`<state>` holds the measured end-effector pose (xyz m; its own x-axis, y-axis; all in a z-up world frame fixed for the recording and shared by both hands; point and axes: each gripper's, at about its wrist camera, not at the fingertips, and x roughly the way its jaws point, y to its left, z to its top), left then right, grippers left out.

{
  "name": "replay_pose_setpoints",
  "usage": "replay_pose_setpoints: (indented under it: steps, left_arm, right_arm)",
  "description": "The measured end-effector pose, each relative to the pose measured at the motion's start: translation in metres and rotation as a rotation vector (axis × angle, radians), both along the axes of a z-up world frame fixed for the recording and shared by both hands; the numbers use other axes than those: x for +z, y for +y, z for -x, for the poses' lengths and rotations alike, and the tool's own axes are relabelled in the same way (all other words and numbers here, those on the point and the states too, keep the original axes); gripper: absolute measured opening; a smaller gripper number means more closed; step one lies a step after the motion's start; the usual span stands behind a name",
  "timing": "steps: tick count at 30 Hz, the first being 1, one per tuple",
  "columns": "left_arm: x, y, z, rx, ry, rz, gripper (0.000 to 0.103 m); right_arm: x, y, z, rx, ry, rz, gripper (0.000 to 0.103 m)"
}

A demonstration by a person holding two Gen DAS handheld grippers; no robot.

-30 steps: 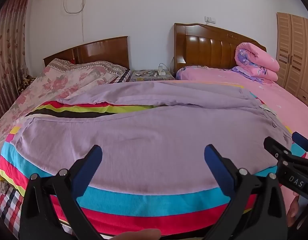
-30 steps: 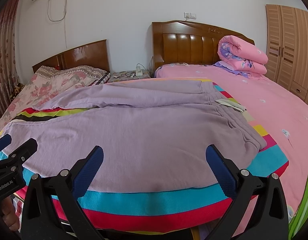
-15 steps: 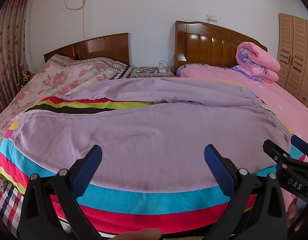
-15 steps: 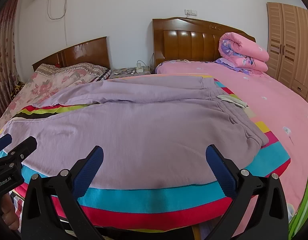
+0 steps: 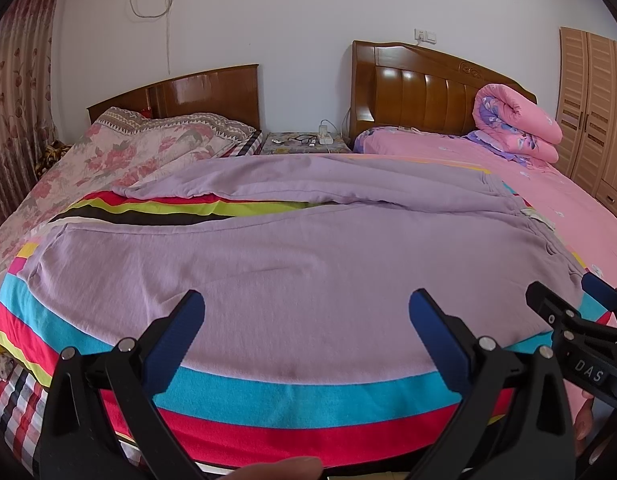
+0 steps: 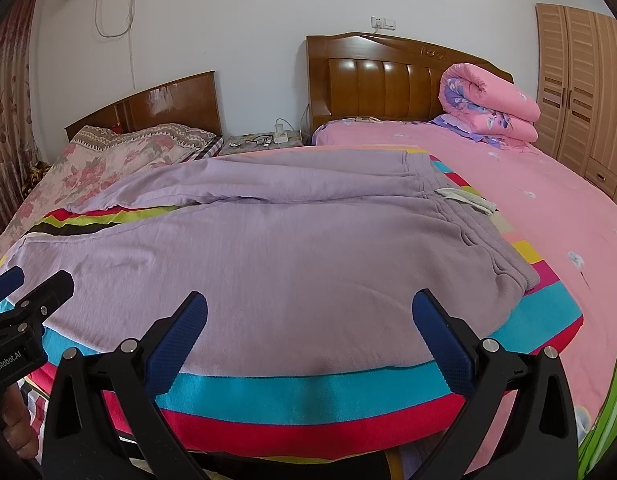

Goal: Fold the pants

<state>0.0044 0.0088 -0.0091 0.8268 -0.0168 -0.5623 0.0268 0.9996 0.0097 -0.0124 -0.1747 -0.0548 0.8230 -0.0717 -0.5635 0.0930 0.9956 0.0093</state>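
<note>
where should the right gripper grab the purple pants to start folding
Judging by the layout, the near waistband corner of the purple pants, approached from the bed's near edge. That bunched elastic edge lies closest to the open right gripper and stands up thicker than the flat leg fabric.

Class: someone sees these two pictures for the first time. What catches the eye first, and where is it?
The lilac pants lie spread flat, filling the middle, on a bright striped blanket. Both grippers, left and right, hang open at the near edge. A rolled pink quilt sits far right.
</note>
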Motion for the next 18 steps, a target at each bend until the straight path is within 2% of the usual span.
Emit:
replay_pose_setpoints:
  steps: [18]
  left_arm:
    - [-0.0007,0.0006,0.0003,0.003,0.002,0.003,0.102]
  right_arm:
    - [-0.0011,0.0001,-0.0001,-0.003,0.004,-0.007,0.099]
